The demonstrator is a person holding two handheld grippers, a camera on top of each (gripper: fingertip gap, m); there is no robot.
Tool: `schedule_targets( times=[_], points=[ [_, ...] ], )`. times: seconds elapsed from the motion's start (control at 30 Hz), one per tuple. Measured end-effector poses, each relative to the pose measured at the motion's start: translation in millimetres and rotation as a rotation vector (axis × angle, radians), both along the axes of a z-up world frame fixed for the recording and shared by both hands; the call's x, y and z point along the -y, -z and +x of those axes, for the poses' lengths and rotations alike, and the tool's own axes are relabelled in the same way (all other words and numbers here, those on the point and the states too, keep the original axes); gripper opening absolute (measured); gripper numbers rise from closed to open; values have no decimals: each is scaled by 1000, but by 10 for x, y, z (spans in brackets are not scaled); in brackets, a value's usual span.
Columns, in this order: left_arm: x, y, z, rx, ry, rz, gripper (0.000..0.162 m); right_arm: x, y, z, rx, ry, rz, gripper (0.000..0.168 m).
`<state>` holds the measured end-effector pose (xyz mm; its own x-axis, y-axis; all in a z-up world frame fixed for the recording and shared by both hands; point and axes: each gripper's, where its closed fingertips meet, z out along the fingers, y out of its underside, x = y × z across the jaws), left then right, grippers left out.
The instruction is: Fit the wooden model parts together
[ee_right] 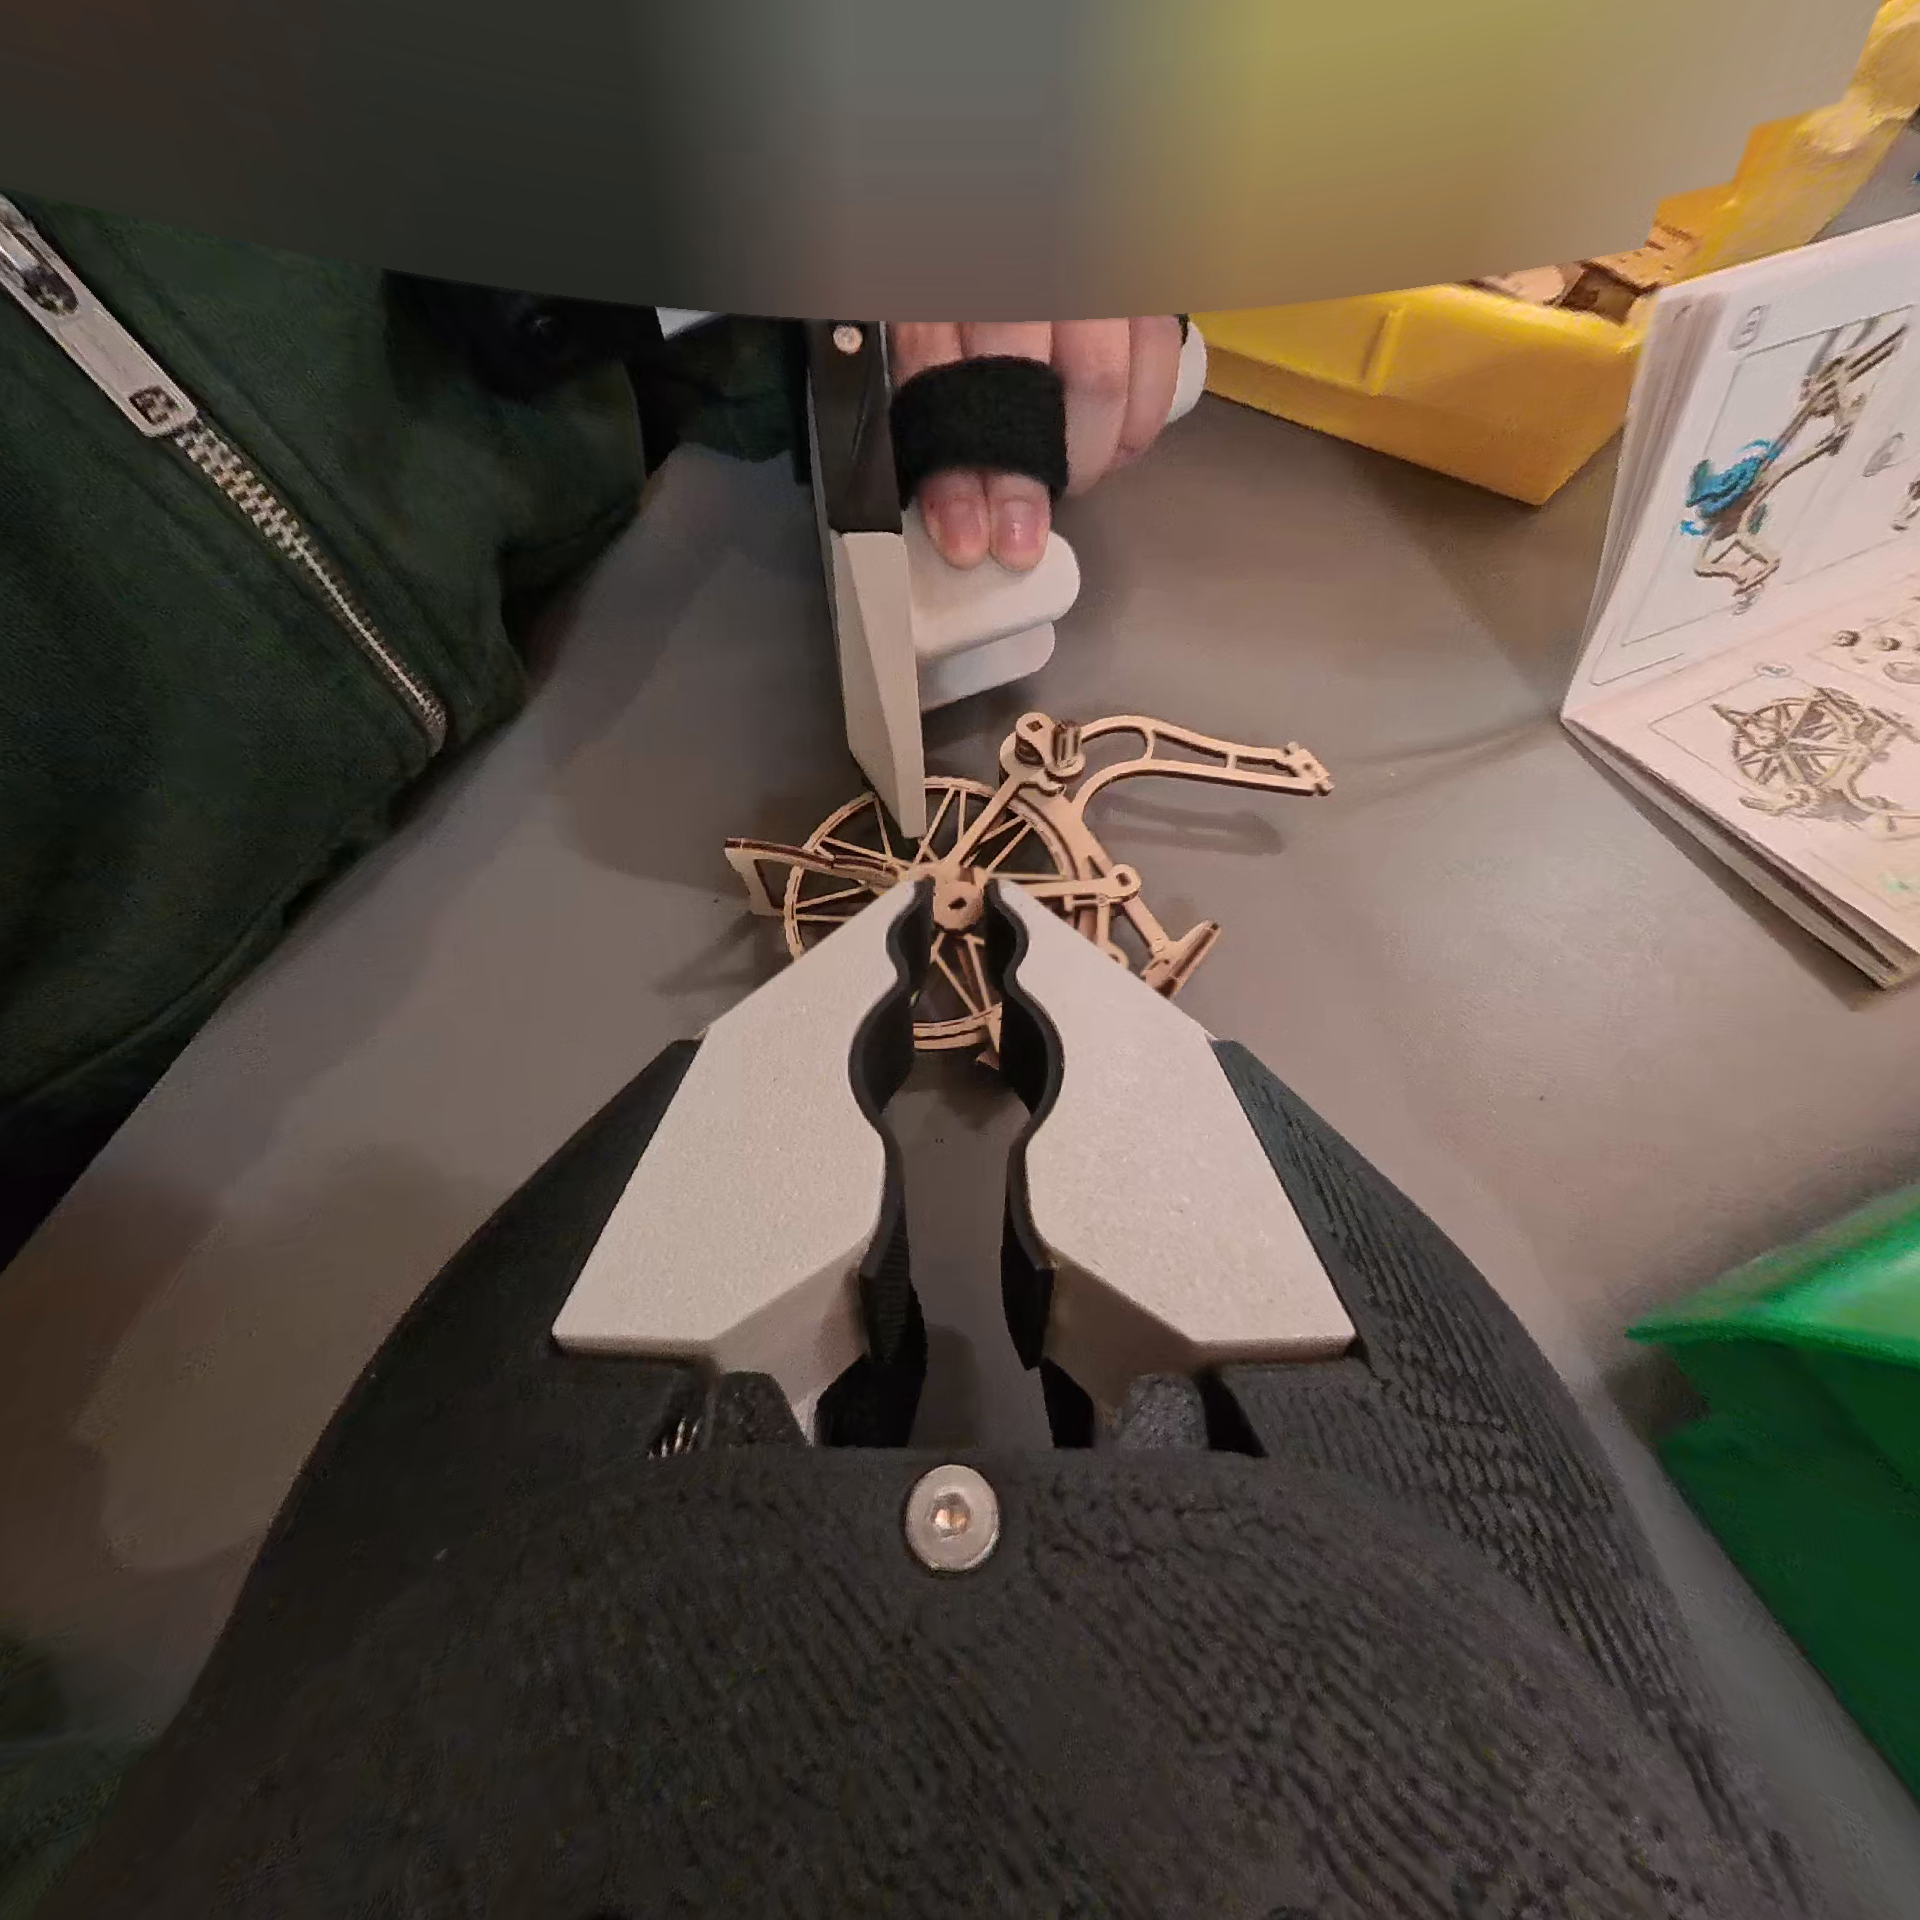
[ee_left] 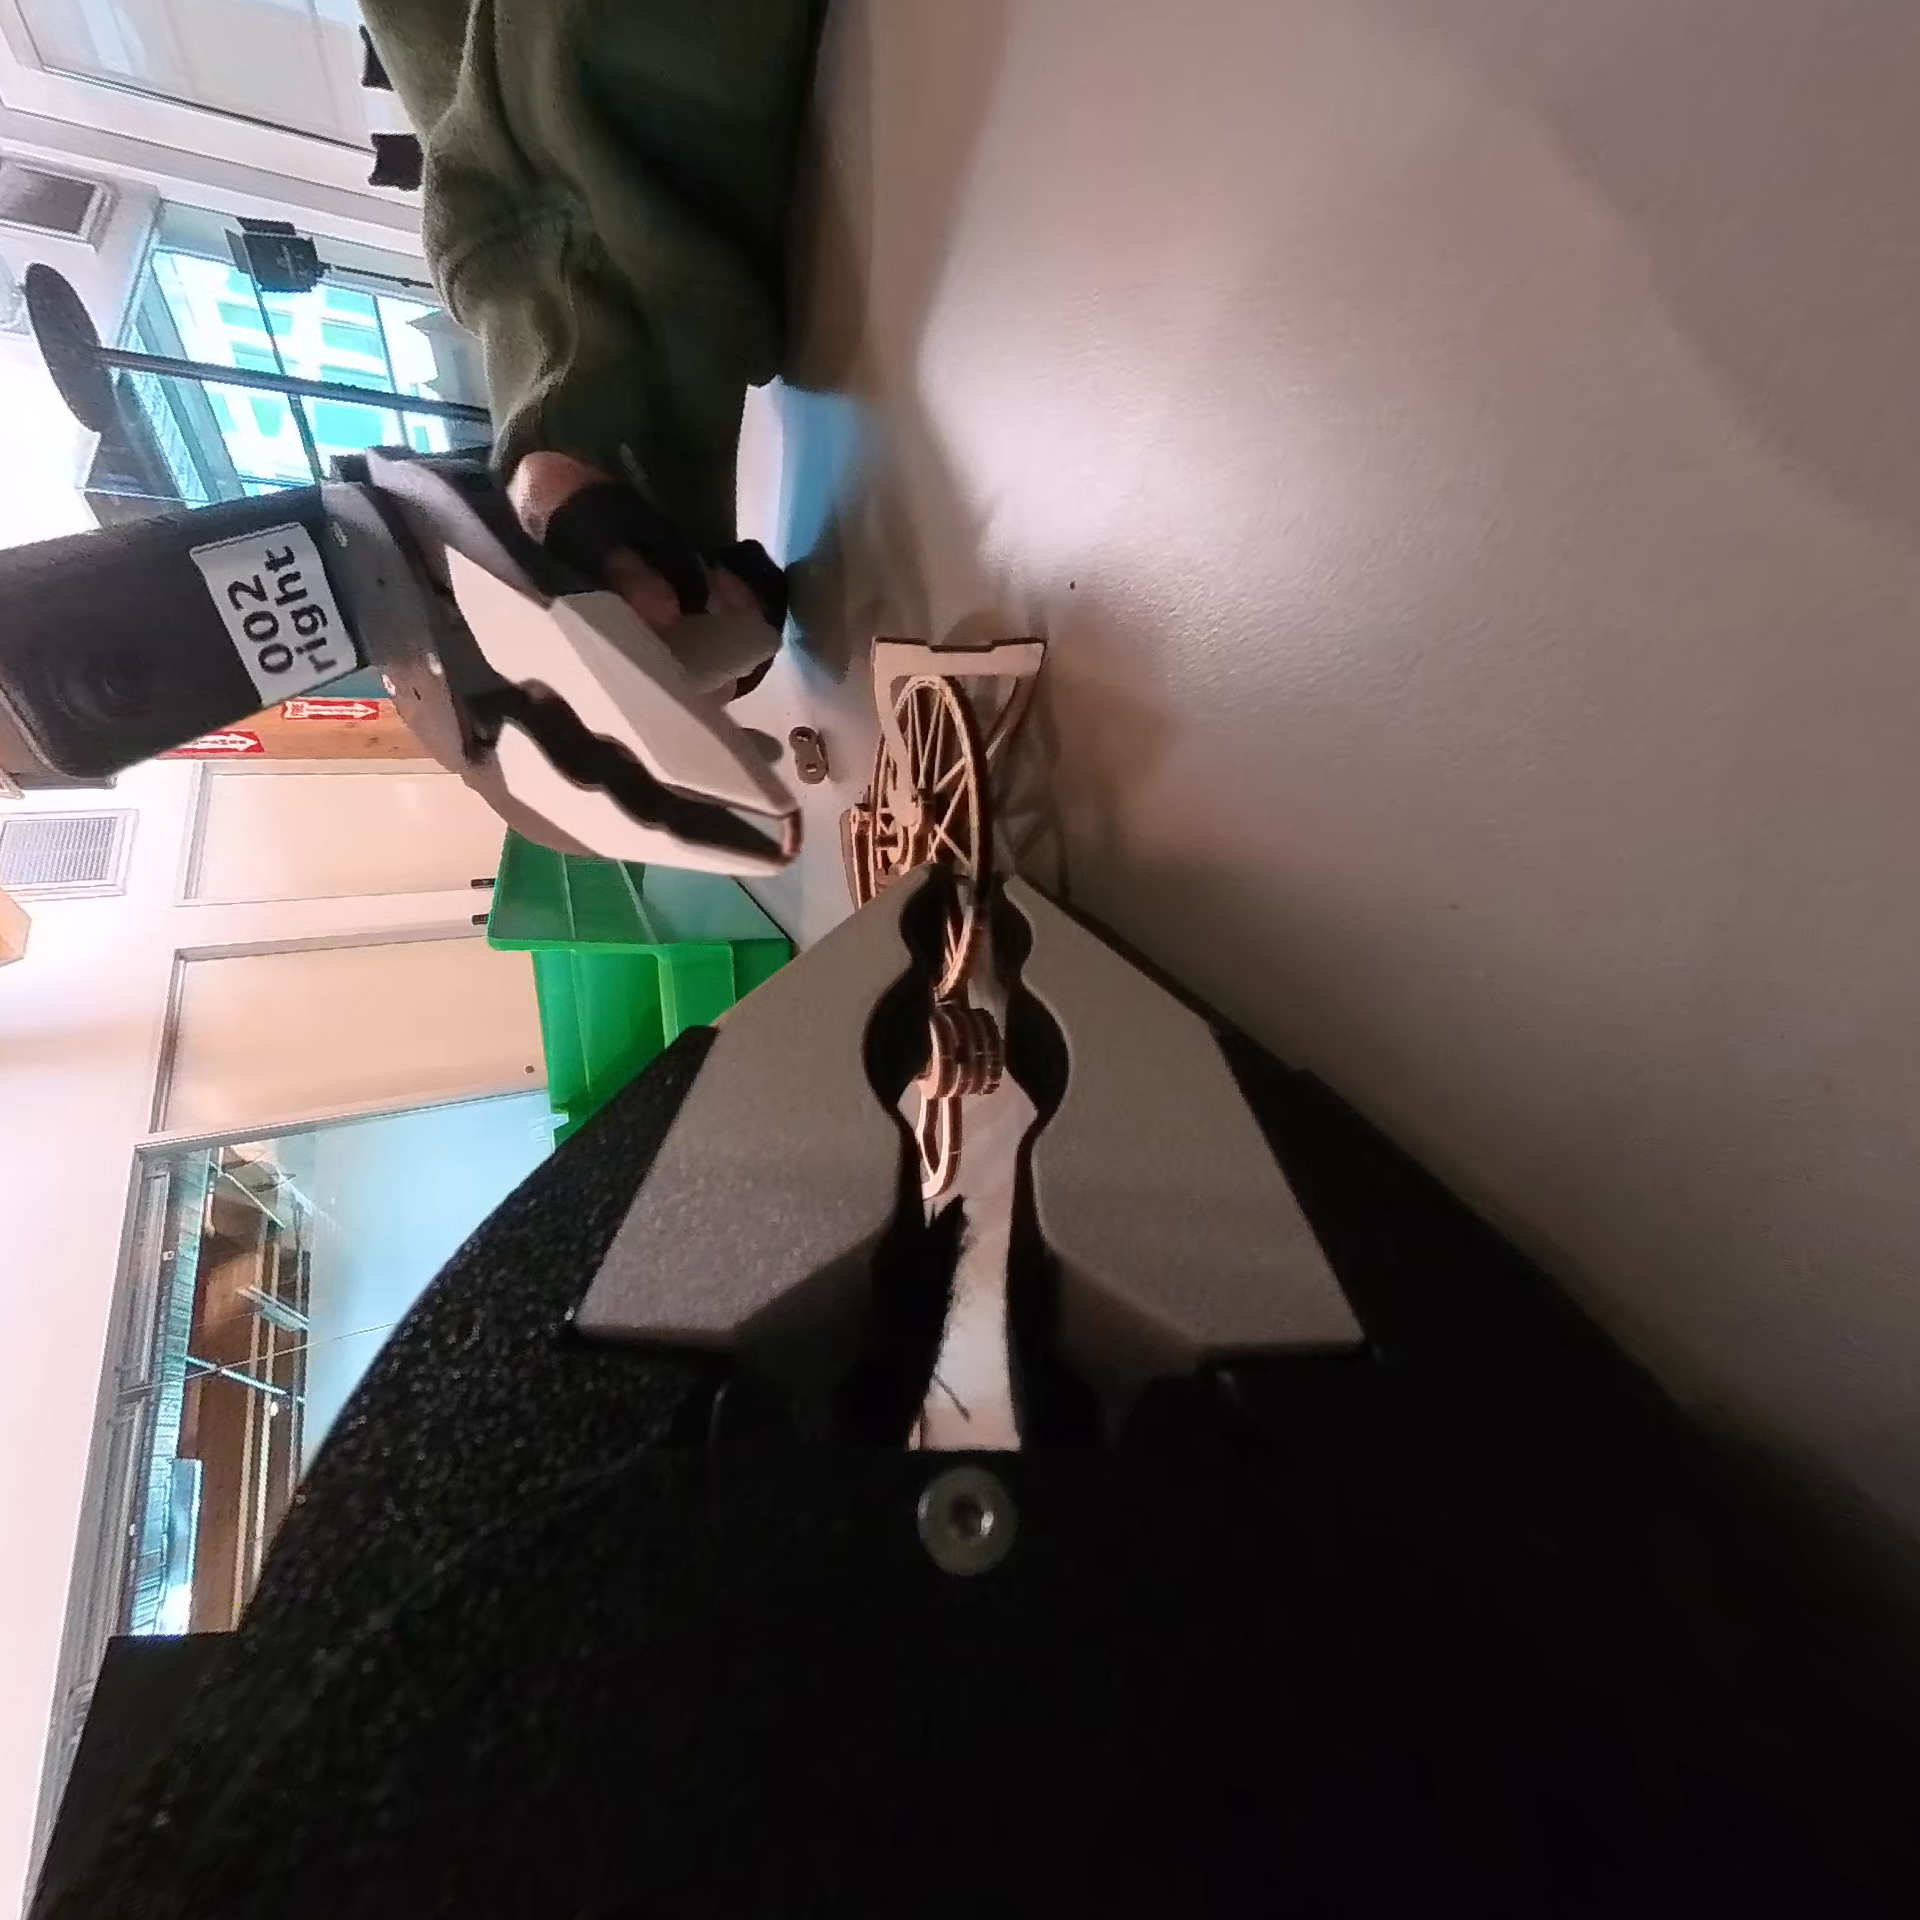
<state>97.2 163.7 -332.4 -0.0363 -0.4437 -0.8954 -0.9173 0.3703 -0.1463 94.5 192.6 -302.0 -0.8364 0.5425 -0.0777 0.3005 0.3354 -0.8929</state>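
The wooden model [ee_right: 966,862] lies largely assembled on the table [ee_right: 1403,935], its wheel clamped in the left gripper [ee_left: 961,883], while the right gripper [ee_right: 956,888], jaws narrowly parted, brackets the hub [ee_right: 956,902], apparently still seating it.

Wooden model [ee_right: 997,862] on table [ee_right: 1403,935]; booklet [ee_right: 1756,644] right of it.

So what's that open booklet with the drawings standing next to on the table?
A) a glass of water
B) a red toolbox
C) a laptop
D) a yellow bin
D: in the right wrist view the open booklet stands on the table just in front of a yellow bin, with the wooden wheel model lying to its left.
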Motion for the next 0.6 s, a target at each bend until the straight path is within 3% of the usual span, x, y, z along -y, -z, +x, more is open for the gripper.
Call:
schedule_targets(
  times=[0.4,0.6],
  points=[
    [17,11,8,9,-7,-3,5,56,107,-5,23,-3,73,8],
    [-22,6,-54,27,-76,-13,5,-30,105,-92,39,126,61,8]
  ],
)
